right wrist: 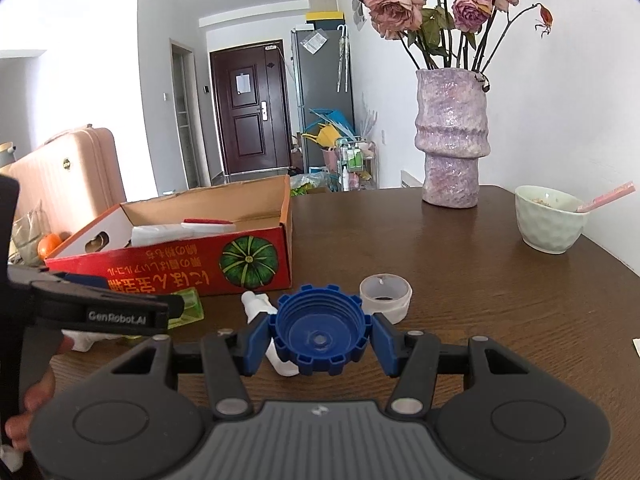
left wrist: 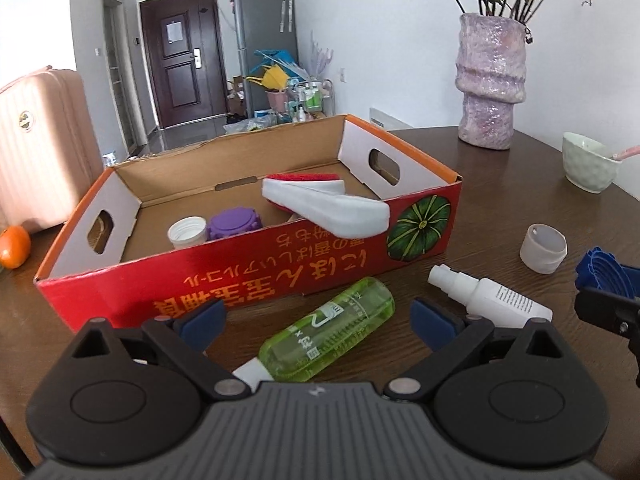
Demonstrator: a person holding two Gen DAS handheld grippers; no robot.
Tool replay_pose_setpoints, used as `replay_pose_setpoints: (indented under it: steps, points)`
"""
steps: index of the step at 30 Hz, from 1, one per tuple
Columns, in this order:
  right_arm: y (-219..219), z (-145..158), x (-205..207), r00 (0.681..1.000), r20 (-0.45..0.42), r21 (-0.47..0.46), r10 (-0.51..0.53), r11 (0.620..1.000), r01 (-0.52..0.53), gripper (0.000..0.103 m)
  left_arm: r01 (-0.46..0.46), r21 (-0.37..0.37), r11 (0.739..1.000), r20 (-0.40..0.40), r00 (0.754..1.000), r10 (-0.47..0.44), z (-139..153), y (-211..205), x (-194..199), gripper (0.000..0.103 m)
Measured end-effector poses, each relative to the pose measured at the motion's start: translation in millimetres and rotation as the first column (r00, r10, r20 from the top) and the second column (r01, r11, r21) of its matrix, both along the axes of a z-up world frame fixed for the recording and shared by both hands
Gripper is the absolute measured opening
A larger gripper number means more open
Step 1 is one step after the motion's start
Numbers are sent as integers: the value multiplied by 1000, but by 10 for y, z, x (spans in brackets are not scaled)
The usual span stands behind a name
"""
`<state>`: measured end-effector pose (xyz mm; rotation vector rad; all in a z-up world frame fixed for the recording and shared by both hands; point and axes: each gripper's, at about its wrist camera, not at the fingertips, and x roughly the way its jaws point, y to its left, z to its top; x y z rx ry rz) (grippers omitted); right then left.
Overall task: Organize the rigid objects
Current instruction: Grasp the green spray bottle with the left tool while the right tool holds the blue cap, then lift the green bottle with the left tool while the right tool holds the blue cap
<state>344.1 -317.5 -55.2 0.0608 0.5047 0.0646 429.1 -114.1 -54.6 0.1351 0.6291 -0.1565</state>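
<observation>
The right hand-held gripper (right wrist: pixel 320 338) is clamping a ridged blue plastic cap (right wrist: pixel 320 330) between its pads above the bench (right wrist: pixel 480 300). The left hand-held gripper (left wrist: pixel 316 320) is hanging wide open over a glossy green bottle (left wrist: pixel 328 330) lying just in front of the red cardboard box (left wrist: pixel 240 280). The cap's notched rim could be slipping sideways out of a light grip; the smooth round bottle could be rolling away under closing pads.

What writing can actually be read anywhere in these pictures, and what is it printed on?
"GenRobot.AI": white letters on the black arm of the left claw, read in the right wrist view.
Yellow Japanese lettering on the red cardboard box: upside down, not reliably readable.
Label on the green bottle: large characters, sideways, unclear.
Fine print on the white spray bottle: too small.
Papers on the door and fridge: blurred.
</observation>
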Motion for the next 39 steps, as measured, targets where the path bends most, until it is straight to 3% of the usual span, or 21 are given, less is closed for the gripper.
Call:
replay_pose_setpoints:
  steps: [5,11,18,22,27,39]
  points:
    - [9,-27,6,1000,-10,-6,-4,1000,4,53,28,15,999,-1,1000,-28,-30,-27,83,99]
    - [15,-38,16,1000,-16,-11,-6,1000,6,53,66,31,997,-88,994,-63,-178,-53,197,97]
    - [6,-12,-28,1000,1,-4,-5,1000,5,53,99,-14,995,-118,988,-100,-209,-28,165,60]
    - [-4,14,-57,1000,15,2,-1,1000,1,53,125,-31,992,-116,985,-128,-206,-60,95,51]
    - [4,22,-79,1000,21,1,2,1000,-2,53,145,-36,989,-111,983,-148,-197,-117,-30,32]
    - [7,32,-102,1000,31,-2,3,1000,-3,53,121,0,993,-68,990,-121,-172,-217,-338,32]
